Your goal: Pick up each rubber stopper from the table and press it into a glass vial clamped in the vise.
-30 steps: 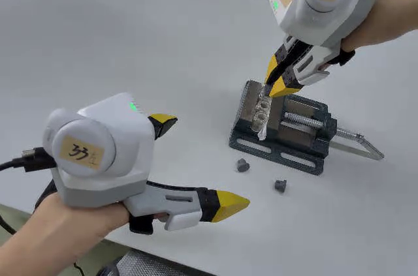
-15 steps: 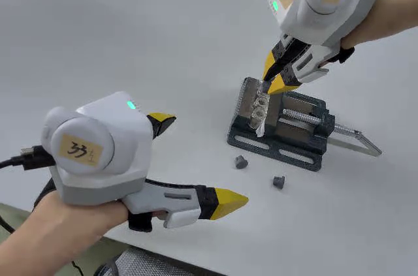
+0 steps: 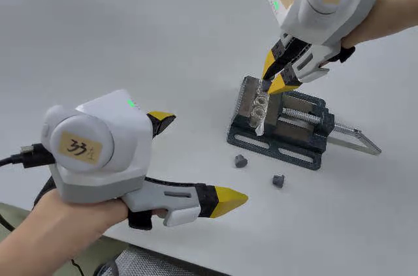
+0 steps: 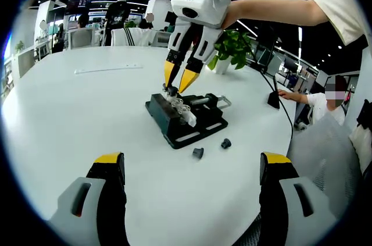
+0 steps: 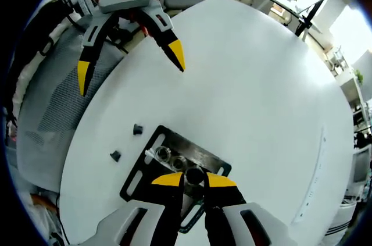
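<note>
White table lies bare left of the vise. Nothing has shifted lately: the right gripper stays over the vials, jaws nearly together about a dark stopper, so pressing seems unfinished. Two loose stoppers wait beside the vise. The left gripper hangs spread near the table's front edge.

A white-and-yellow right gripper is hanging just above the dark metal vise, blocking the drop onto its clear glass vials. Bare white tabletop is lying open around the two small dark rubber stoppers.
</note>
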`<state>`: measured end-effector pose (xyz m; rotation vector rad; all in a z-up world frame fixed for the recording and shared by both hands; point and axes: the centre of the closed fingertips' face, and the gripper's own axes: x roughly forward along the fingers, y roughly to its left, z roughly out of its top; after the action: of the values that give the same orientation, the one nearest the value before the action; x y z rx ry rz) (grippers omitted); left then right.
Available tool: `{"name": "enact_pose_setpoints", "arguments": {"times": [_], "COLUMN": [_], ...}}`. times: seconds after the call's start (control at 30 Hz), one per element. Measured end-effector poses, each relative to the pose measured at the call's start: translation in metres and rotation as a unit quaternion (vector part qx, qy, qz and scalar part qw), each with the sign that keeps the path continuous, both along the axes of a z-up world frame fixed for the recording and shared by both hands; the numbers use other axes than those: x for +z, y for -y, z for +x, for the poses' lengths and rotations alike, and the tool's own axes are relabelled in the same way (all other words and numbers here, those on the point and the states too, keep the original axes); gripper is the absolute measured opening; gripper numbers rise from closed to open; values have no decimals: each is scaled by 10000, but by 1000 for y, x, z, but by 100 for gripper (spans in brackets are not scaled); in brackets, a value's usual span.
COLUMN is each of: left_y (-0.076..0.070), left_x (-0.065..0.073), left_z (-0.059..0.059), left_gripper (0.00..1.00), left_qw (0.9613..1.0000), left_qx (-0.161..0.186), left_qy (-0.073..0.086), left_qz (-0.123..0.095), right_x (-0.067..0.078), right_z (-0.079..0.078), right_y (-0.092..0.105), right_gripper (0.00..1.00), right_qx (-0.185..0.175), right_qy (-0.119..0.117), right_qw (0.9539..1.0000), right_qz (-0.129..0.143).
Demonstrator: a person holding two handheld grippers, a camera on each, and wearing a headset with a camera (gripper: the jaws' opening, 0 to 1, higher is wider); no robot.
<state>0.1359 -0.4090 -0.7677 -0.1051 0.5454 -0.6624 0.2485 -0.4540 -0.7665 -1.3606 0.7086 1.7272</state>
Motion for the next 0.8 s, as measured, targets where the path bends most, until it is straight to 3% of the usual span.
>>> {"name": "enact_pose_setpoints", "arguments": {"times": [0.1, 0.33, 0.8], "left_y": [1, 1, 2], "left_x": [1, 2, 0], "left_z": [0, 2, 2], "left_gripper": [96, 96, 96], "left_qw": [10000, 10000, 10000], "left_qx": [-4, -1, 1], "left_qy": [4, 21, 10], "left_qz": [-11, -8, -16], "right_x": [0, 5, 9], "right_z": [4, 4, 1], "right_y": [-2, -3, 1], "right_gripper": [19, 17, 3], "right_qx": [-35, -30, -39], "right_qy": [79, 6, -192], "right_qw": [10000, 9999, 9998], "right_qz": [24, 110, 31]}}
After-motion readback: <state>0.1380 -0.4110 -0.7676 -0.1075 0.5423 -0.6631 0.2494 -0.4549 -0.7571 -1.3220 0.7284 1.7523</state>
